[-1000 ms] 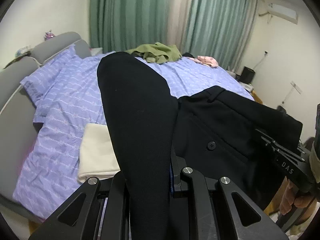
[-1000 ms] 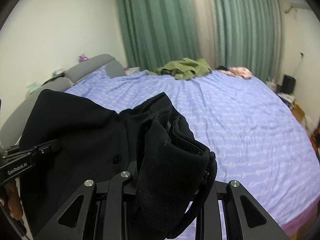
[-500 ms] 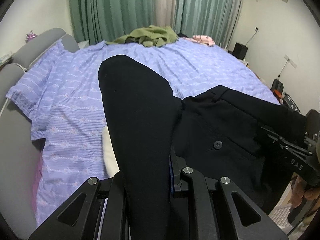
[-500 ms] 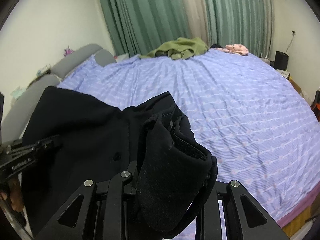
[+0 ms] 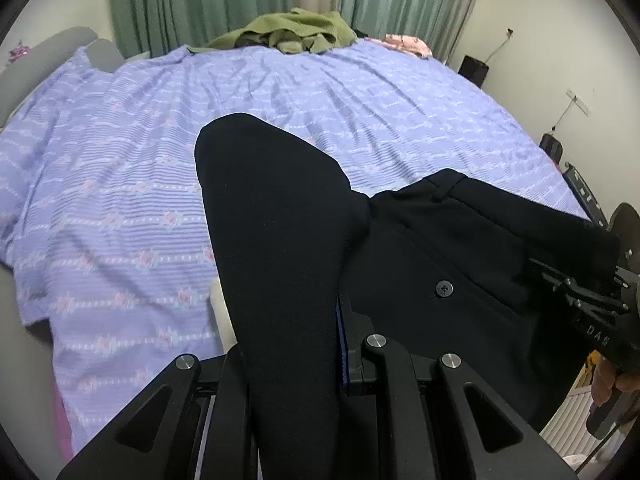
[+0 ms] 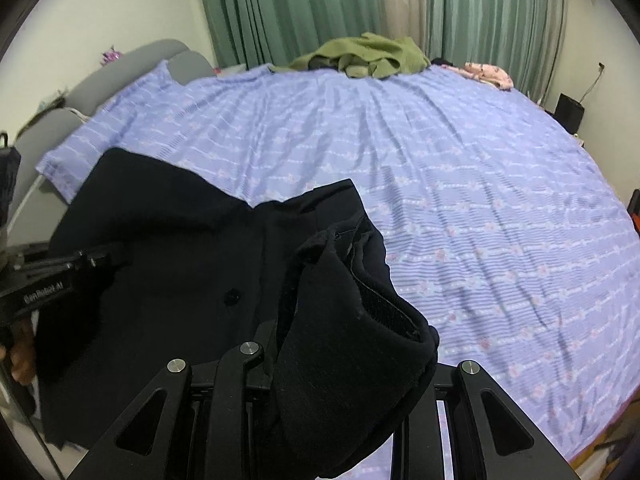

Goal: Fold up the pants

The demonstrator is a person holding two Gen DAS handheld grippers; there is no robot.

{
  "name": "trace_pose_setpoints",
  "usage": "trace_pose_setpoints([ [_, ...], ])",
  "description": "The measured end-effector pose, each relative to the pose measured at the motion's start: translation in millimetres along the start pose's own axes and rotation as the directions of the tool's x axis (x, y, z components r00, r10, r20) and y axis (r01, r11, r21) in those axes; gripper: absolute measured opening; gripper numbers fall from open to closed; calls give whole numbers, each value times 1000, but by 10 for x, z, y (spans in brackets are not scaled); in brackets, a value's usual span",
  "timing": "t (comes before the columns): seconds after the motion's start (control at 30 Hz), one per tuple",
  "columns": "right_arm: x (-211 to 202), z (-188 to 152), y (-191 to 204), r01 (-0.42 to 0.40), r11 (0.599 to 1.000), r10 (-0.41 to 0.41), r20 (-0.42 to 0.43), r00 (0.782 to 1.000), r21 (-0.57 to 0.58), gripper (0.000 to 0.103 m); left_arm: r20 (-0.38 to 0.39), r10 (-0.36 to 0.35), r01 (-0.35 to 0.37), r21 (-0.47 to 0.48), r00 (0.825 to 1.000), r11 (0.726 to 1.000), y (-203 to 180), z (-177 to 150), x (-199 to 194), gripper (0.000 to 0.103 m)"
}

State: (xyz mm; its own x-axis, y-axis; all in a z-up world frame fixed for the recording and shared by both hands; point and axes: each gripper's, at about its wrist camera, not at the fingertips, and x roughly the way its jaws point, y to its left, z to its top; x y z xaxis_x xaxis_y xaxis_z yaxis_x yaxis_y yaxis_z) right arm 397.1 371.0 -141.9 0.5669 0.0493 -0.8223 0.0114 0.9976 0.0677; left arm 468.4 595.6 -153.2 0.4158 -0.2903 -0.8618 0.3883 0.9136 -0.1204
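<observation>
Black pants [image 5: 280, 220] hang stretched between both grippers above the purple-sheeted bed [image 5: 120, 208]. In the left wrist view a fold of the cloth drapes over my left gripper [image 5: 294, 368], which is shut on it with the fingertips hidden. A button [image 5: 444, 289] shows on the pants' back panel. My right gripper [image 5: 576, 300] appears at the right edge, clamped on the waistband. In the right wrist view a thick bunch of the pants [image 6: 352, 320] sits pinched in my right gripper [image 6: 340, 372]. The left gripper [image 6: 64, 272] grips the far side there, with a hand below it.
A green garment [image 6: 360, 54] and a pink one [image 6: 488, 74] lie at the bed's far edge by the green curtains. A cream folded cloth [image 5: 222, 316] peeks from behind the pants. A grey headboard [image 6: 120, 68] runs along the left. A black box [image 6: 570, 110] stands by the right wall.
Both grippers have moved forward and down over the bed, carrying the pants. The bed fills more of each view. The cream cloth is now mostly hidden behind the pants.
</observation>
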Motion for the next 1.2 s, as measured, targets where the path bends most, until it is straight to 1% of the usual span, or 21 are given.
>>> trace_pose_setpoints([
  [0.1,307,2,60,13,1000,-14,-46,999,-16,27,-42,-10,10,4,999,1000,176,114,279,16],
  [0.2,576,-51,82,20,1000,-21,-81,997,-10,27,-94,-14,14,3,995,1000,258,113,587,17],
  [0.27,728,-120,73,37,999,-38,-97,995,-13,27,-127,-8,6,-18,992,1000,315,70,780,17],
  [0.33,828,-181,70,47,999,-49,-106,993,-25,28,-163,-22,10,-77,986,997,432,-14,949,19],
  [0.5,920,-356,89,37,999,-41,-137,990,-34,30,-211,-25,-8,-151,977,988,617,-197,1103,33],
  [0.6,942,-471,68,20,1000,-23,-166,986,-18,31,-227,-4,-32,-156,974,987,613,-241,1124,42],
  [0.63,948,-505,47,14,1000,-14,-179,984,0,31,-232,26,-60,-139,972,988,579,-250,1106,46],
  [0.7,975,-576,-20,-8,999,16,-209,978,40,32,-232,73,-100,-108,970,989,541,-264,1071,50],
  [0.73,979,-613,-65,-19,998,31,-227,973,57,33,-228,127,-148,-80,965,986,493,-272,1019,57],
  [0.77,982,-634,-93,-20,998,33,-238,971,61,37,-213,199,-213,-48,957,976,451,-277,962,64],
  [0.8,984,-655,-129,-12,998,27,-248,968,62,42,-184,266,-272,-10,946,962,401,-281,889,65],
  [0.83,972,-679,-171,-9,998,26,-254,967,65,44,-162,296,-297,17,941,955,362,-298,820,65],
  [0.87,938,-700,-236,7,998,11,-256,967,69,51,-154,306,-306,27,939,952,335,-306,765,65],
  [0.9,894,-717,-289,37,998,-21,-248,968,59,54,-153,300,-301,18,942,953,295,-334,666,65],
  [0.93,853,-730,-325,61,997,-49,-237,970,44,54,-152,287,-289,9,946,957,258,-355,600,65],
  [0.97,795,-741,-374,120,993,-114,-225,968,16,54,-147,282,-285,2,948,959,219,-368,533,65],
  [1.0,728,-747,-430,153,988,-151,-210,966,-2,56,-130,291,-293,6,948,956,111,-419,409,65],
  [1.07,566,-742,-542,129,992,-128,-183,975,-2,56,-104,311,-310,21,945,950,-53,-451,270,68],
  [1.1,459,-740,-586,144,990,-144,-166,976,-12,56,-85,316,-316,17,945,949,-166,-482,161,69],
  [1.13,346,-740,-623,153,988,-154,-142,978,-24,56,-59,315,-315,3,947,949,-309,-529,-3,72],
  [1.2,59,-722,-712,141,989,-144,-92,985,-44,56,-14,318,-318,-37,948,947,-536,-591,-264,77],
])
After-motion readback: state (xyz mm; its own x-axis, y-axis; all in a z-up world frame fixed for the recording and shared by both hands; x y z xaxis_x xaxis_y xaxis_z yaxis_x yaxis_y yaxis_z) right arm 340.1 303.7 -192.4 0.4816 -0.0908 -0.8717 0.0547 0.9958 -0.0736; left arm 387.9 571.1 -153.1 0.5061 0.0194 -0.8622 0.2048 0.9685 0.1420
